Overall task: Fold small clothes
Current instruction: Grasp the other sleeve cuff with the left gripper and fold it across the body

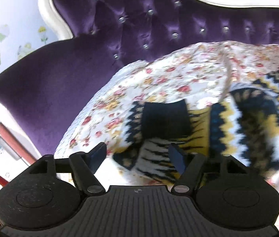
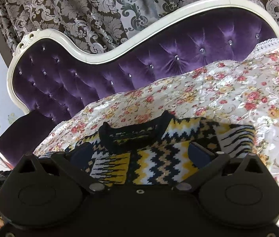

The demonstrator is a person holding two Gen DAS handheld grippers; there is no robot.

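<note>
Partly folded: sweater [image 2: 159, 154] lower centre with one sleeve [image 1: 165, 116] across, left gripper [image 1: 139, 154] and right gripper [image 2: 139, 154] both apart, holding nothing.

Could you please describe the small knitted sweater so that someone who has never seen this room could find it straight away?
Find the purple tufted sofa with the white frame; a floral cover is spread over its seat. On that cover lies the sweater, just ahead of the right claw. It is the only knit there: navy, yellow and white zigzags with a dark ribbed collar.
</note>
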